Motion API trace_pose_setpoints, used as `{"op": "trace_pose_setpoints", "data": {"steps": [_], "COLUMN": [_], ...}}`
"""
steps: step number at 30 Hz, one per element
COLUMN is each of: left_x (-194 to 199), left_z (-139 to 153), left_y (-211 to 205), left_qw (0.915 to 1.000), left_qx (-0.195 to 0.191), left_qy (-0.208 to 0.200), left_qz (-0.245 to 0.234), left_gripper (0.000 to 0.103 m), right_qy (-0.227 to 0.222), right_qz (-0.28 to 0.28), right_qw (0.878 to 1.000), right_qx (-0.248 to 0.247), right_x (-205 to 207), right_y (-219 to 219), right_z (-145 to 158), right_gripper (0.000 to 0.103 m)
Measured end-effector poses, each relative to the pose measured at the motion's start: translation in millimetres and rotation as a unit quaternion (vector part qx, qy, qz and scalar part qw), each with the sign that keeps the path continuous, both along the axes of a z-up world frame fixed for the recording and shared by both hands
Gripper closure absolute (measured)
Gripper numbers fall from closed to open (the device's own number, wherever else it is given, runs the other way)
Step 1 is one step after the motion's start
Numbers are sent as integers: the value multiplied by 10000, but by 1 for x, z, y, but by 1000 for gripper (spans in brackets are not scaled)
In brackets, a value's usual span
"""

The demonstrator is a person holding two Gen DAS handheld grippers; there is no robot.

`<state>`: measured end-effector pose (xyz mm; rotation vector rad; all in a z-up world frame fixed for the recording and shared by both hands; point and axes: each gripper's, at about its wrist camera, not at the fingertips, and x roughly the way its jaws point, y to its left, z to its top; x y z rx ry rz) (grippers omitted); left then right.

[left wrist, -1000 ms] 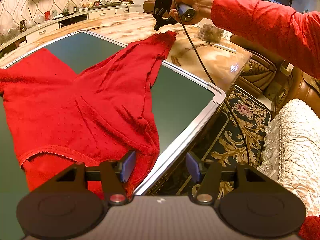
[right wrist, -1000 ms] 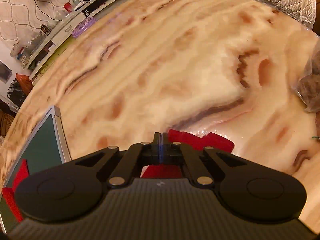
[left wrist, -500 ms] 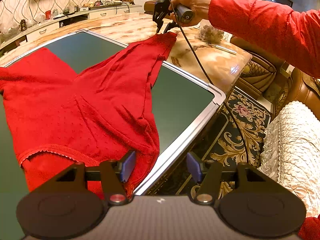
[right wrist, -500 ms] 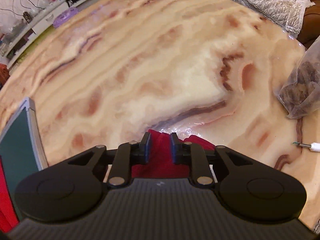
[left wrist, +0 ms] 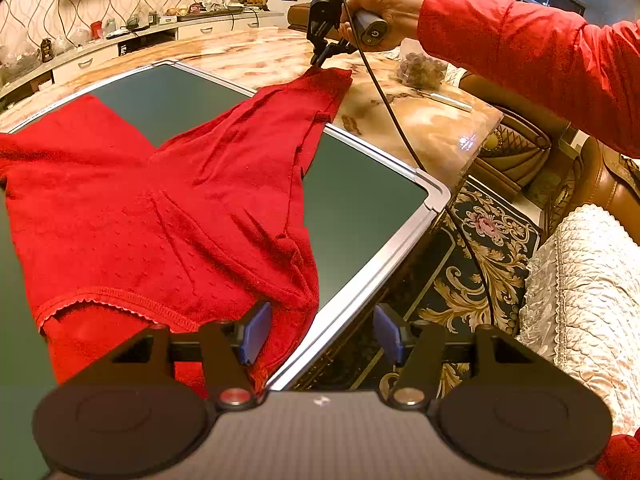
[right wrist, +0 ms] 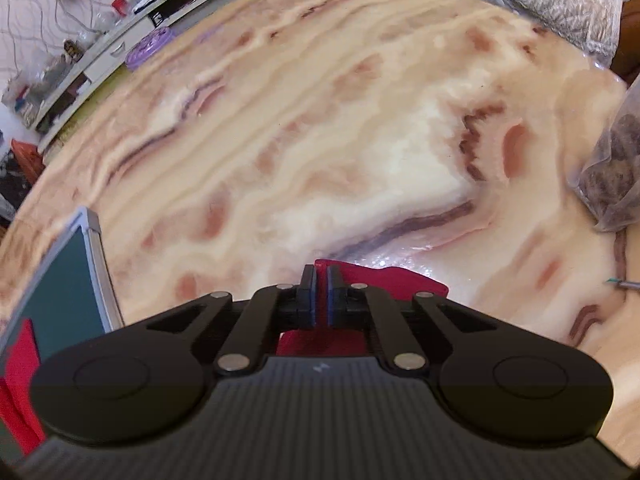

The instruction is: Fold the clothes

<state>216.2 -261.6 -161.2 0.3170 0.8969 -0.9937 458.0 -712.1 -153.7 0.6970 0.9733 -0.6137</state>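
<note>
Red garment (left wrist: pixel 172 216): knit, spread flat on a dark green board (left wrist: pixel 360 196) with a silver frame, which lay on the marble table (left wrist: pixel 432 120). Long axis ran from the near left to the far right. Hem with scalloped stitching at the near left, close to the camera. One long narrow part stretched away to the far right, crossing the board's frame and ending on bare marble.

Left tool (left wrist: pixel 322 334): near edge of the board, blue-padded fingers set wide apart, nothing between them. Left finger over the garment's near corner; right finger beyond the board's edge, above the patterned carpet (left wrist: pixel 480 248).

Right tool (right wrist: pixel 320 296): held by a hand (left wrist: pixel 384 8) in a red sleeve (left wrist: pixel 540 56), at the far end of the stretched part. In the right wrist view the fingers stood nearly together, clamped on the red cloth's end edge, cloth showing past the tips on the right side. Tool pointed across open marble.

Clear bag of dark contents (right wrist: pixel 616 176): on the table, far right, apart from the garment.
</note>
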Motion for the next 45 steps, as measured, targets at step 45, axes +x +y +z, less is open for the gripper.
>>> {"op": "trace_pose_setpoints", "data": {"steps": [45], "left_x": [5], "left_z": [2], "left_y": [5], "left_qw": [9998], "left_qx": [-44], "left_qy": [210], "left_qz": [35], "left_gripper": [37], "right_qy": [-377], "right_qz": [1601], "right_qw": [9840], "right_qx": [692], "right_x": [-122], "right_y": [135], "right_z": [11], "right_gripper": [97]}}
